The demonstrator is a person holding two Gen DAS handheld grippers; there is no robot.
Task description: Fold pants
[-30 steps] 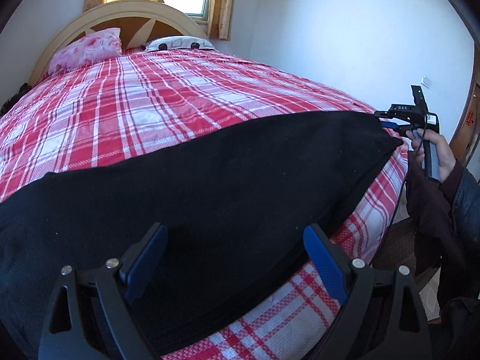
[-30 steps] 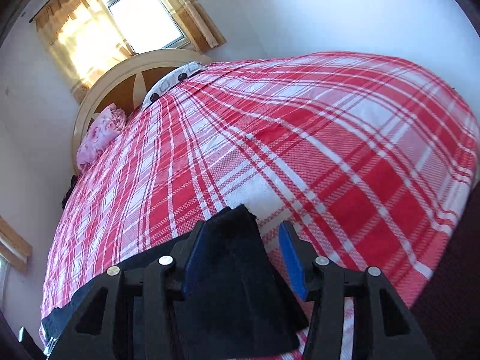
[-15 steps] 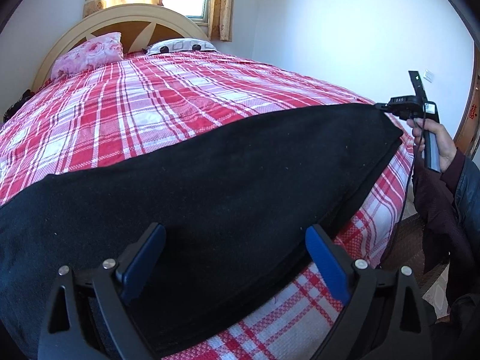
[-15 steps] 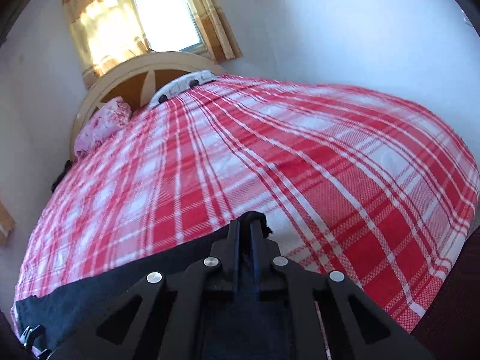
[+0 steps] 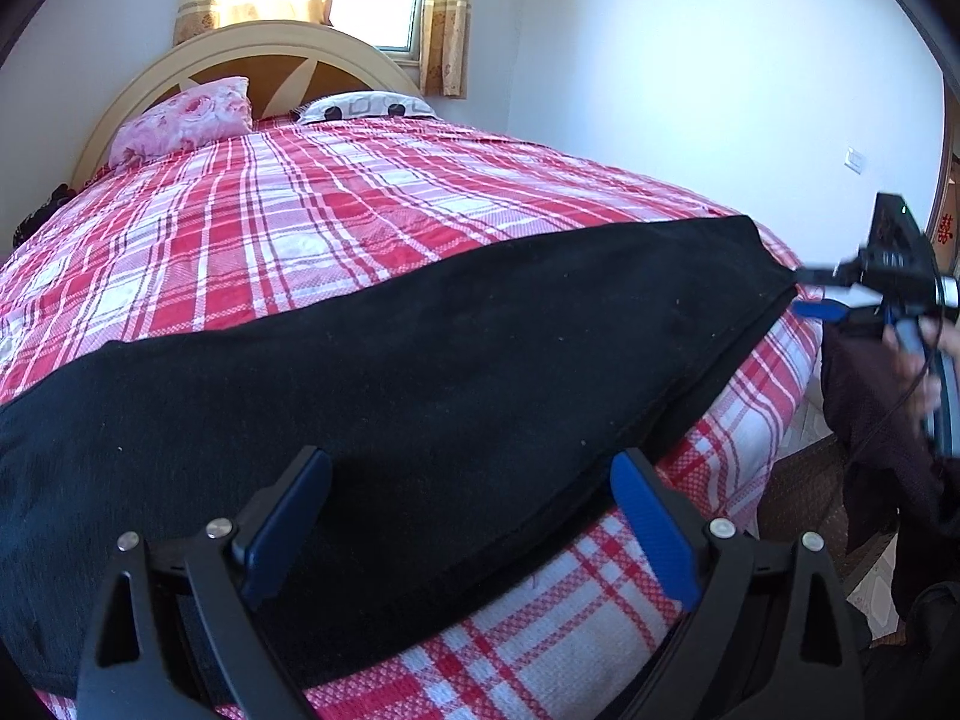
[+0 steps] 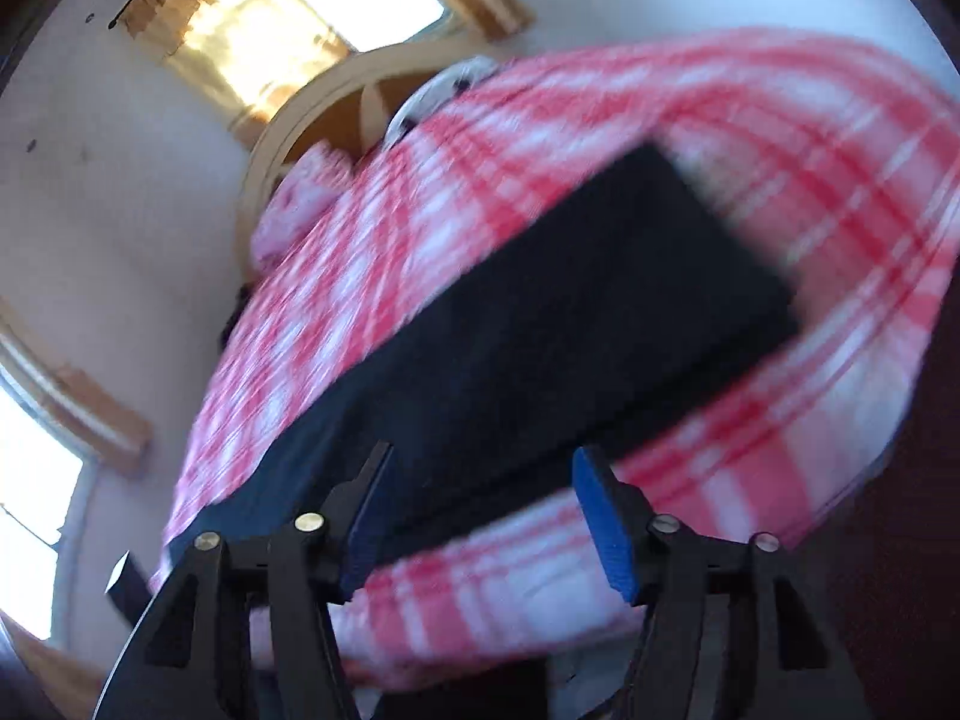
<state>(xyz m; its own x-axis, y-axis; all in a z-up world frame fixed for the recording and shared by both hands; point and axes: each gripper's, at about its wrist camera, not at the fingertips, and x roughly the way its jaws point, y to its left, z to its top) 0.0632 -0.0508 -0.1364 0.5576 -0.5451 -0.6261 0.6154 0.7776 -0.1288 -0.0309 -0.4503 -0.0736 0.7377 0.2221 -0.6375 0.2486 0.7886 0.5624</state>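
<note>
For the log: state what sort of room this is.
A bedroom, most likely: a large bed with a red plaid cover, pillows against a headboard, and black pants spread on it.

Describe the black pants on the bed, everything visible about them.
The black pants lie flat in a long band across the near end of the red plaid bedspread, apparently already doubled lengthwise. The cloth looks soft, matte and slightly linty. One squared end lies near the bed's edge. Both the left gripper and right gripper are open; neither holds the fabric.
</note>
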